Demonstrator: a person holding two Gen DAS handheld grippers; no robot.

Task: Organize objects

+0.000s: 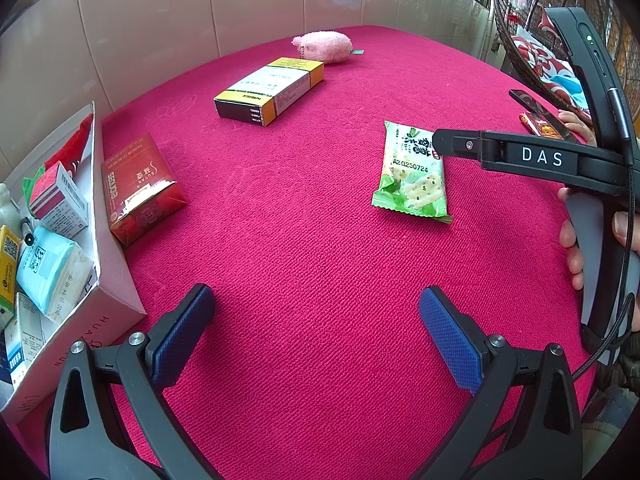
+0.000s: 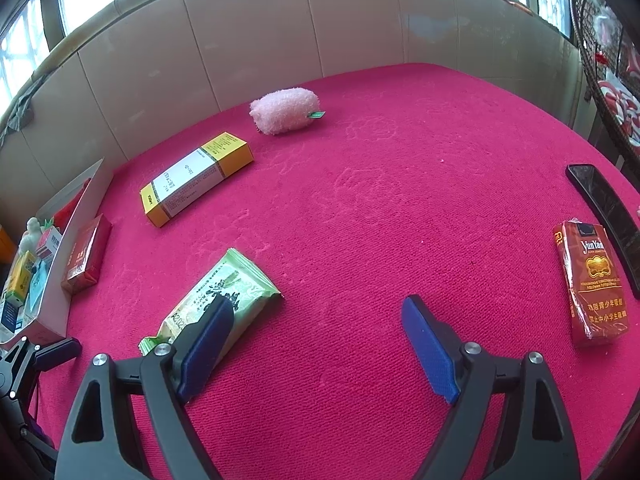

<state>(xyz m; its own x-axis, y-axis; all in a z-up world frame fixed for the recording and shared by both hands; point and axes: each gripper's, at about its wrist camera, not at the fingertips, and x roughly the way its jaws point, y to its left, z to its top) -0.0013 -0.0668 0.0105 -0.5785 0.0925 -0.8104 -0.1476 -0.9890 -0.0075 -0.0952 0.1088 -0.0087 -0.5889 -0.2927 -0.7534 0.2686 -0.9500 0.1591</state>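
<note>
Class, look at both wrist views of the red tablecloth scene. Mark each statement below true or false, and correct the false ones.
1. The green snack packet lies inside the white box. False: it lies on the cloth, apart from the box.
2. The left gripper holds nothing. True.
3. The pink plush lies beyond the yellow box. True.
4. The red pack rests against the white box's outer wall. True.
5. The right gripper is shut on the phone. False: it is open and empty.
</note>
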